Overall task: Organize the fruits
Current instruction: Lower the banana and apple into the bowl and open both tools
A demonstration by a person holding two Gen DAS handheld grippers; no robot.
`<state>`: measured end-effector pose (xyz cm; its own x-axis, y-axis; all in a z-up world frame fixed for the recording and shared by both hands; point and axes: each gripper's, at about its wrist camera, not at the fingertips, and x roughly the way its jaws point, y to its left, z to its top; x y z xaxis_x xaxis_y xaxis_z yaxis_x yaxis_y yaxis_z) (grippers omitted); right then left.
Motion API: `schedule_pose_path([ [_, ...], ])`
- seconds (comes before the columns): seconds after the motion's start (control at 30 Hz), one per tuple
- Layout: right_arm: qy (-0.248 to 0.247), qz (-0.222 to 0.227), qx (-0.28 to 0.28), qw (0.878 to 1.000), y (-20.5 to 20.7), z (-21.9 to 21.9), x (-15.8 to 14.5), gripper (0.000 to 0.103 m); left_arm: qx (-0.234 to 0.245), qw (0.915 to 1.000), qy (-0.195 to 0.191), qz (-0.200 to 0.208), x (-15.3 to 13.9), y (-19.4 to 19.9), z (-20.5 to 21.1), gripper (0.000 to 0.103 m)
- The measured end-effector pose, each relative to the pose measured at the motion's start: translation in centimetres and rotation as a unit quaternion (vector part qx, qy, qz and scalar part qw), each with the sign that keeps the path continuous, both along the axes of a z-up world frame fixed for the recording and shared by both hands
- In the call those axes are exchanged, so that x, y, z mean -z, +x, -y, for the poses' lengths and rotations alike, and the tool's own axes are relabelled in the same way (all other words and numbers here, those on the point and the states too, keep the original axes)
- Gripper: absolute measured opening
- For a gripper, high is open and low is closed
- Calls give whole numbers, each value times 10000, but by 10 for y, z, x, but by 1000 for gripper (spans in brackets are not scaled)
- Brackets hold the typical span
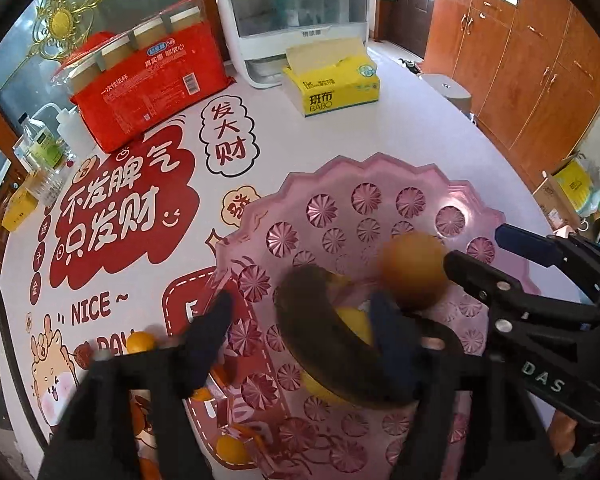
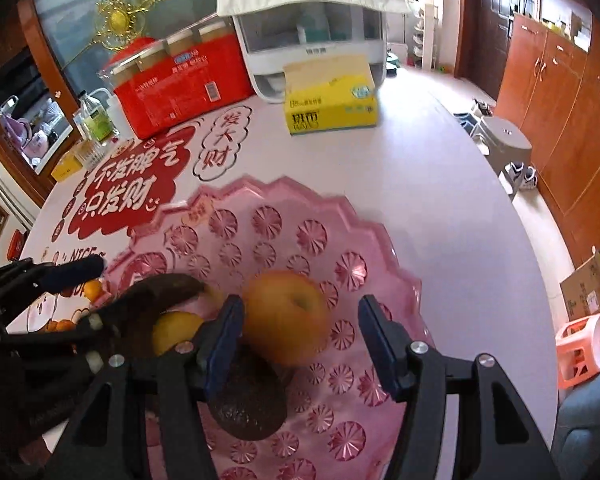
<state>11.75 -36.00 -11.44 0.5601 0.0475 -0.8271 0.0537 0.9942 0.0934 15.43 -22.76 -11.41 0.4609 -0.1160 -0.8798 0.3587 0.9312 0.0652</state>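
Three fruits lie in the scalloped pink plastic tray (image 2: pixel 380 248): a blackened banana (image 1: pixel 324 344), a yellow lemon (image 2: pixel 176 330) and a round orange-brown fruit (image 2: pixel 286 316). The yellow tissue box (image 1: pixel 332 84) reads "BABO". Left gripper (image 1: pixel 300 316) gapes over the banana; right gripper (image 2: pixel 300 320) stands apart around the round fruit.

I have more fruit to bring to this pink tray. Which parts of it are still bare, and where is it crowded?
The far half of the pink tray, behind the apple, is bare, as is its right side out to the scalloped rim. The near-left is crowded: the dark banana, the lemon, the left gripper and the right gripper all meet there.
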Motion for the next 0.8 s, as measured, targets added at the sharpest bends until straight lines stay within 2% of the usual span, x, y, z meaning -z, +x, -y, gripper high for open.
schedule_pose_path([
  [0.2, 55, -16, 55, 10000, -3, 0, -3, 60, 5, 9999, 117, 72, -5, -8, -5, 86],
  [0.6, 71, 115, 8, 9999, -24, -9, -18, 60, -62, 9998, 40, 169, -20, -30, -16, 87],
  [0.8, 67, 178, -20, 9998, -37, -15, -27, 60, -139, 9996, -139, 200, -29, -45, -27, 87],
])
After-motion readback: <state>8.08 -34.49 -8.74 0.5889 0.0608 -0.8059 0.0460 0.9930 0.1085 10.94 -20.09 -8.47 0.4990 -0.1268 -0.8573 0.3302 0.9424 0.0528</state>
